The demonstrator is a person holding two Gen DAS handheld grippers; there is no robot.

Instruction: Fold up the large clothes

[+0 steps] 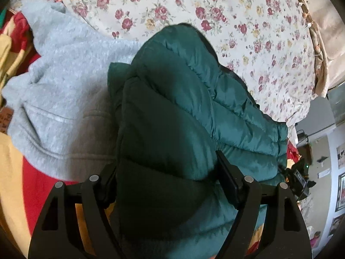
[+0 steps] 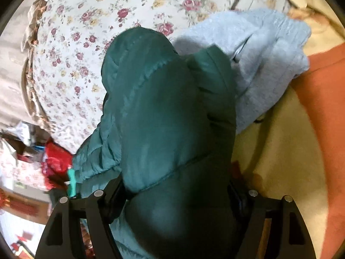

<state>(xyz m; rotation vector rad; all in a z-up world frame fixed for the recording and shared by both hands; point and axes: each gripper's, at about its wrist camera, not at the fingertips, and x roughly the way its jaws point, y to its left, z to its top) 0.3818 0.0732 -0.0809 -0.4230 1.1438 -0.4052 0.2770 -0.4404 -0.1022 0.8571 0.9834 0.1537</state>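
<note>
- Green puffer jacket (image 1: 172, 112) bulges between both tools' fingers, stretching ahead over the floral bedspread (image 1: 248, 21).
- Left gripper (image 1: 168, 181) clamps a thick fold.
- Right gripper (image 2: 176, 194) likewise grips jacket padding.
- Grey fleece (image 1: 60, 86) lies beside it.

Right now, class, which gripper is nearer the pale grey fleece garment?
Left, probably. Both grip the dark green quilted puffer jacket; left gripper sits beside the pale grey fleece garment, right gripper farther back.

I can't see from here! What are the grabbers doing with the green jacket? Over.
Left hand-held gripper and right hand-held gripper both straddle the puffy green jacket. Grey fleece lies alongside, touching it.
</note>
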